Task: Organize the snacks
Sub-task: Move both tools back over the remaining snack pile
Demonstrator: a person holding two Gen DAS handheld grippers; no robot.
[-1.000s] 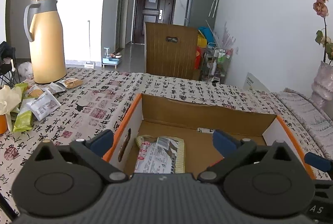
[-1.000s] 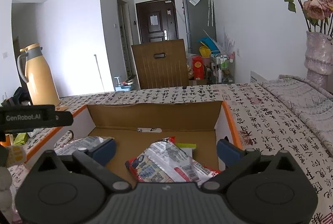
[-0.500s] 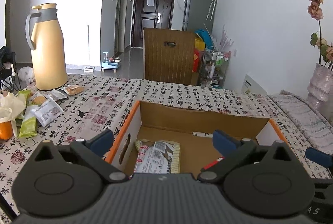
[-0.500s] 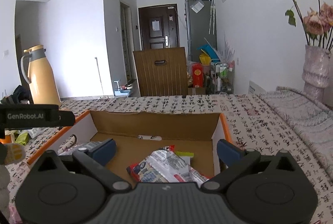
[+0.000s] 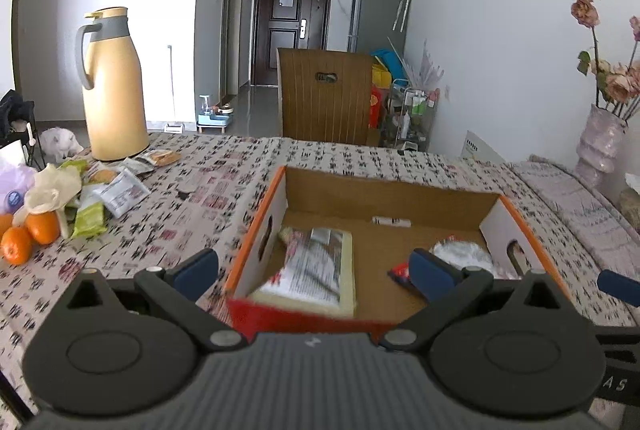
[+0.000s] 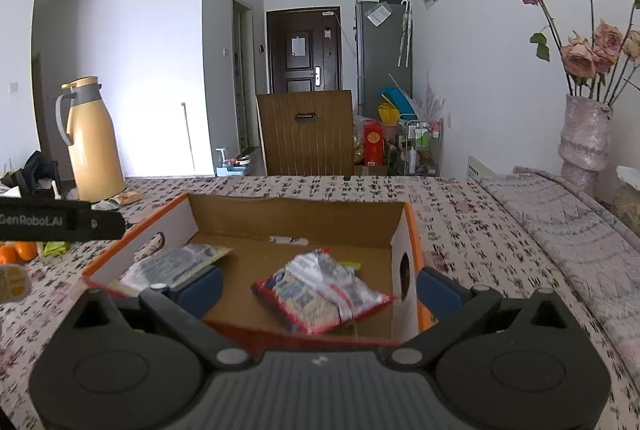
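I have two snack packets in the cardboard box [image 5: 384, 190]: a flat packet [image 5: 316, 270] against its left wall and a red-edged packet [image 6: 320, 294] toward its right wall. More snacks [image 5: 108, 190] lie loose on the bench [image 5: 208, 206], well left of the box beside the yellow jug [image 5: 114, 86], so I judge most sorting remains. My left tool [image 5: 316, 270] and right tool [image 6: 318, 286] are both spread and empty above the box's near wall. The box's middle floor is bare.

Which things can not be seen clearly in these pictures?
- Left wrist: the red packet is partly behind the left gripper finger.
- Both views: packet print is blurred.
- Right wrist: the oranges are cut off by the other gripper's body.
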